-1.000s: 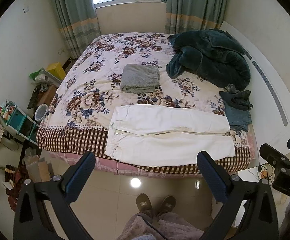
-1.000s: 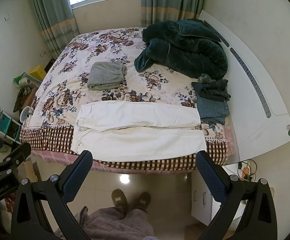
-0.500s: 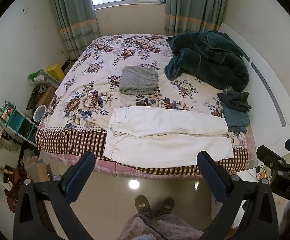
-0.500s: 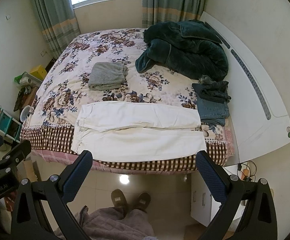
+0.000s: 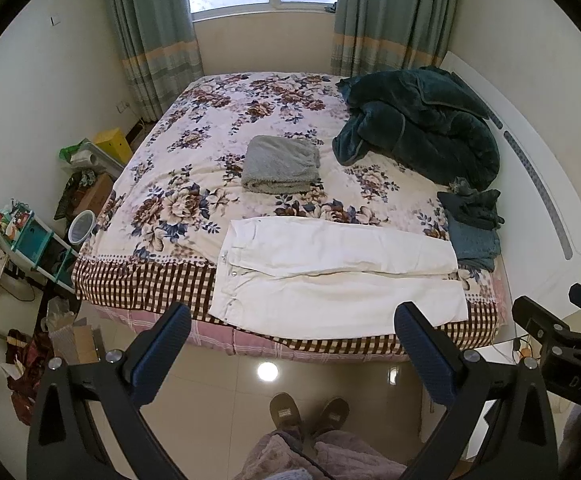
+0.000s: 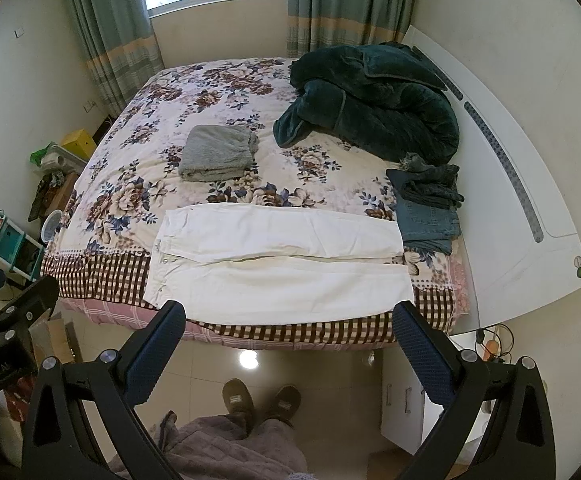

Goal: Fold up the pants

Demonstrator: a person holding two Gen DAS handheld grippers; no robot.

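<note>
Nothing moved: smooth white pants (image 5: 338,276) lie flat.

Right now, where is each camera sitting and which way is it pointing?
Left wrist: on the left gripper, held above the floor at the bed's edge, facing the white pants; open fingers, slippers and the right gripper show.
Right wrist: on the right gripper, same facing, slightly further right; open fingers, slippers, left gripper show.
Shared: pants, grey towel, green blanket, window.
</note>
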